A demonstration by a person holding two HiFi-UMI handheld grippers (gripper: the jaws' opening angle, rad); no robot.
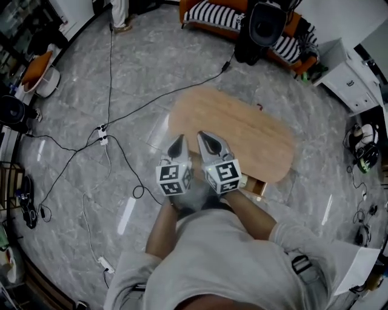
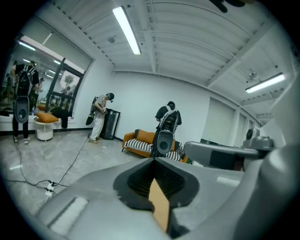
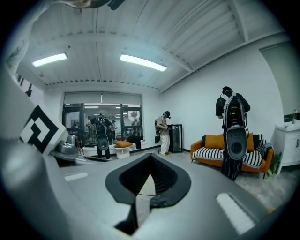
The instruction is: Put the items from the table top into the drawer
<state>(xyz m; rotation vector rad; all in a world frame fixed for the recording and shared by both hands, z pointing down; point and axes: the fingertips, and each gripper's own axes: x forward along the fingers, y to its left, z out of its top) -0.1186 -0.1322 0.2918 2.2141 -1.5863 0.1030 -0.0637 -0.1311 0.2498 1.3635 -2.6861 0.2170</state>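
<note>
left gripper (image 1: 177,141) and right gripper (image 1: 204,138) closed, side by side over table (image 1: 254,130)

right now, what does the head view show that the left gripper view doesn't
Only the head view: the whole wooden table top, the left gripper and right gripper seen from above, side by side over its near edge, and the person's arms.
Only the left gripper view: the ceiling strip light and a standing person beside a black cabinet.
Both: the orange striped sofa, the grey floor and a cable trailing across it.
</note>
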